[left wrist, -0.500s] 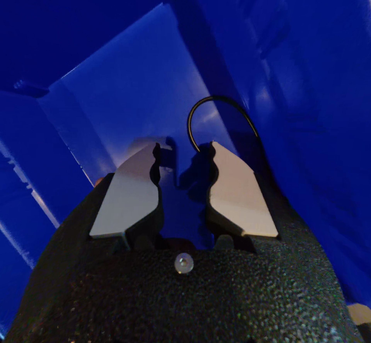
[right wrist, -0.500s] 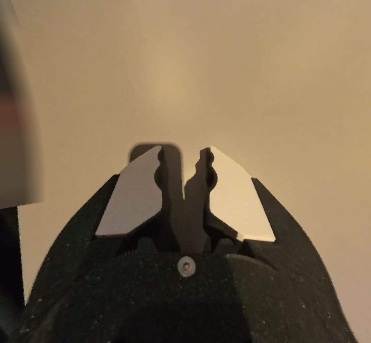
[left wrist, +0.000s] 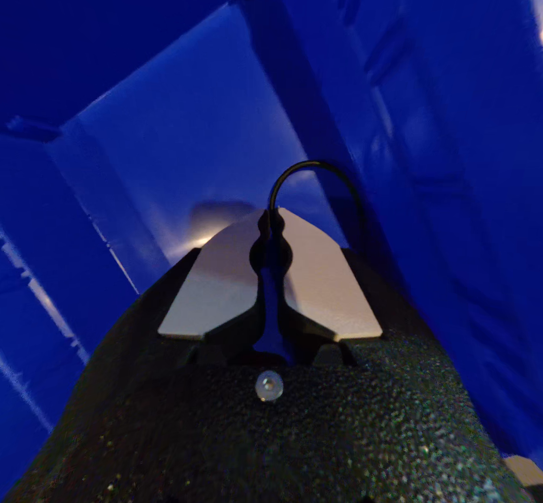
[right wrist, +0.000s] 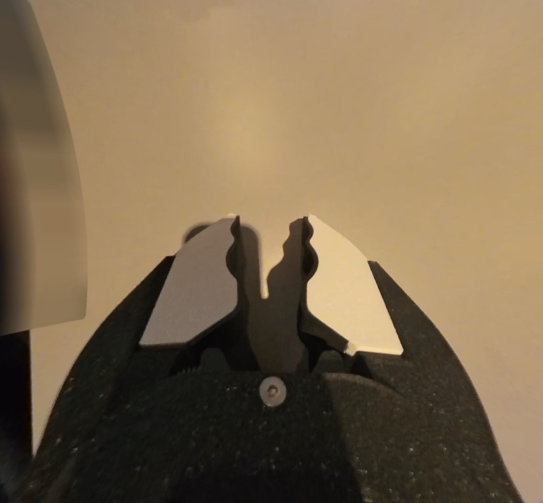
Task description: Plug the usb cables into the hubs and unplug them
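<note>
In the left wrist view my left gripper (left wrist: 271, 213) is deep inside a blue plastic bin (left wrist: 182, 136). Its jaws are shut on a thin black cable (left wrist: 317, 165), which loops up from the fingertips and arcs down to the right behind the right finger. The cable's plug and any hub are hidden. In the right wrist view my right gripper (right wrist: 271, 219) is open and empty, close over a plain beige table top (right wrist: 293, 92). No cable or hub shows there.
The bin's blue walls (left wrist: 440, 165) close in on the left gripper on the right and left sides. A blurred grey patch (right wrist: 32, 165) and a dark upright strip (right wrist: 14, 400) fill the left edge of the right wrist view. My right fingertips sit around 50 centimetres from my left ones.
My left gripper has closed from open onto the black cable inside the bin. My right gripper has opened a little wider and barely moved.
</note>
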Action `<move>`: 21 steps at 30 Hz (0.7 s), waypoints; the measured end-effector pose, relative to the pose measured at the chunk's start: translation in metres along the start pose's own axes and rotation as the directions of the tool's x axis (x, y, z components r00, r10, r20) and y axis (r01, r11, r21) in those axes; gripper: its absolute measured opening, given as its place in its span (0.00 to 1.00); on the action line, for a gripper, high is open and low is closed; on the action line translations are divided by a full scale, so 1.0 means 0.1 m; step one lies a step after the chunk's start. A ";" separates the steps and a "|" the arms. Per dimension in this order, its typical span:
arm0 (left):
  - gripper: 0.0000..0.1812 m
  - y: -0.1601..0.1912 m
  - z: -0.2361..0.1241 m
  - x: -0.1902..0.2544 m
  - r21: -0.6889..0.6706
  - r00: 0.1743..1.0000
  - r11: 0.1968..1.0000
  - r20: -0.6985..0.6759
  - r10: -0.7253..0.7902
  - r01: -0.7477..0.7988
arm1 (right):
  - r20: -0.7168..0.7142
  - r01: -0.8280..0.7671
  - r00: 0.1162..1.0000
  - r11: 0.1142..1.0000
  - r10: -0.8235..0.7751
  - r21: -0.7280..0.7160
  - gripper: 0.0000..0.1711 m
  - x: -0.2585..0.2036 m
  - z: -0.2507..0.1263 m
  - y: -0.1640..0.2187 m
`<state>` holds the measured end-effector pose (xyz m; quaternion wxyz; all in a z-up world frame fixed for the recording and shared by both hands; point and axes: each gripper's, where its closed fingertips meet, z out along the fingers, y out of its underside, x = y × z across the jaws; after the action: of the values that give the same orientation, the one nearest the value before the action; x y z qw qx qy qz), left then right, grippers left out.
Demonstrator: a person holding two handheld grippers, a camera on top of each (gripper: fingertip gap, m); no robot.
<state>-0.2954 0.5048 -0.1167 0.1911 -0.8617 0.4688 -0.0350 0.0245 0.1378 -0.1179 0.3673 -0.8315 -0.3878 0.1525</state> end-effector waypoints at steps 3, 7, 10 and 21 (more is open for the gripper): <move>0.02 -0.11 -0.27 -0.09 0.112 0.999 0.993 0.021 -0.044 0.041 | -0.009 -0.008 1.000 0.999 0.009 0.047 0.23 0.02 -0.05 -0.05; 0.01 -0.32 -0.87 -0.21 0.272 0.991 0.962 0.119 -0.059 0.024 | -0.018 -0.009 1.000 0.994 0.011 0.107 0.24 0.03 -0.10 -0.11; 0.02 -0.55 -1.46 -0.18 0.404 0.979 0.915 0.193 -0.066 -0.018 | -0.035 0.001 0.999 0.988 0.005 0.157 0.24 0.04 -0.15 -0.16; 0.01 -1.74 -3.04 1.74 0.759 0.979 0.618 0.178 0.103 -0.203 | -0.158 0.028 0.984 0.816 0.079 0.577 0.26 0.12 -0.72 -1.27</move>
<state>-0.1334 0.3566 0.2069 0.5712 -0.6537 0.4680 -0.1655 0.0033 0.1660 0.0238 0.6324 -0.6963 -0.2785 0.1943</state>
